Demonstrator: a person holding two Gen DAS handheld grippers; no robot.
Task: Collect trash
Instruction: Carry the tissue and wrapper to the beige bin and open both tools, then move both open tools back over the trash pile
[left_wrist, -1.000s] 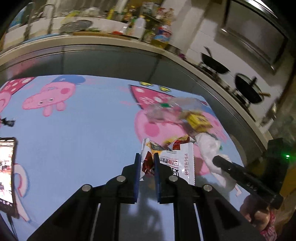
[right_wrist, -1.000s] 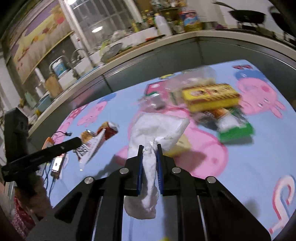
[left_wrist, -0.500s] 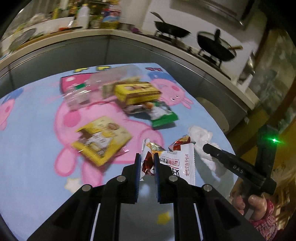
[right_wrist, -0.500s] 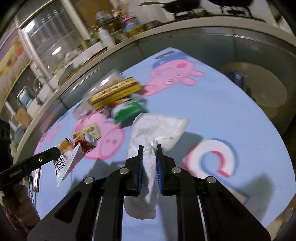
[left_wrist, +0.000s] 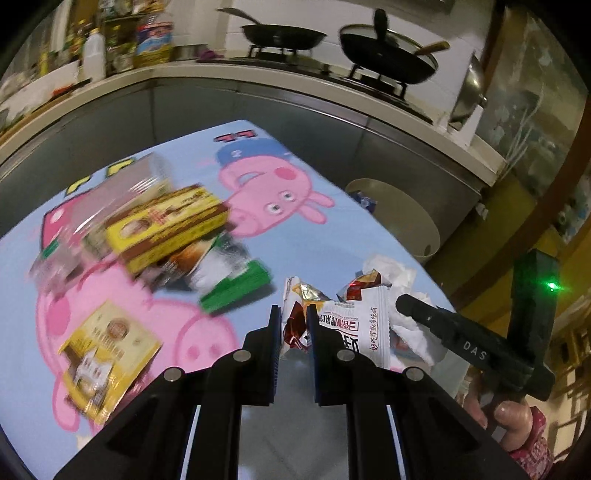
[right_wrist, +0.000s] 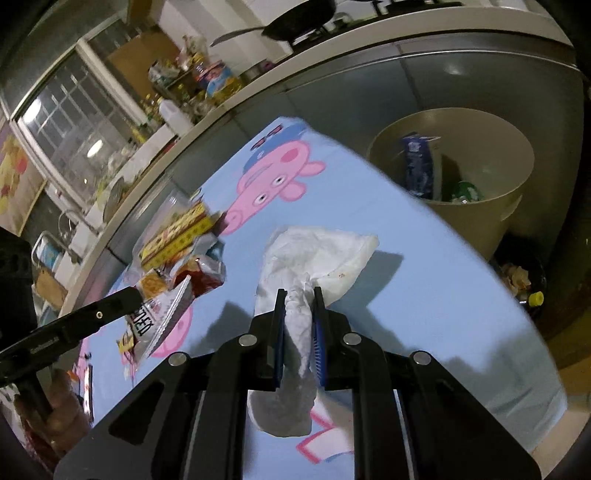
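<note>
While the left gripper (left_wrist: 293, 326) pinched a torn snack wrapper (left_wrist: 354, 328) between its fingers, the right gripper (right_wrist: 300, 317) clamped a crumpled white tissue (right_wrist: 314, 258) that fanned out past its tips. Both were held above the blue cartoon tablecloth (right_wrist: 424, 295), the right pointing toward a beige trash bin (right_wrist: 480, 206) at two o'clock. Yellow boxes (left_wrist: 166, 225) and a green packet (left_wrist: 236, 288) lay at ten o'clock of the left gripper.

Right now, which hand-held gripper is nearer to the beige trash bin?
Right, I judge. The right hand-held gripper, holding a white tissue, faces the beige trash bin closely. The left hand-held gripper, clamping a snack wrapper, sits farther back.
</note>
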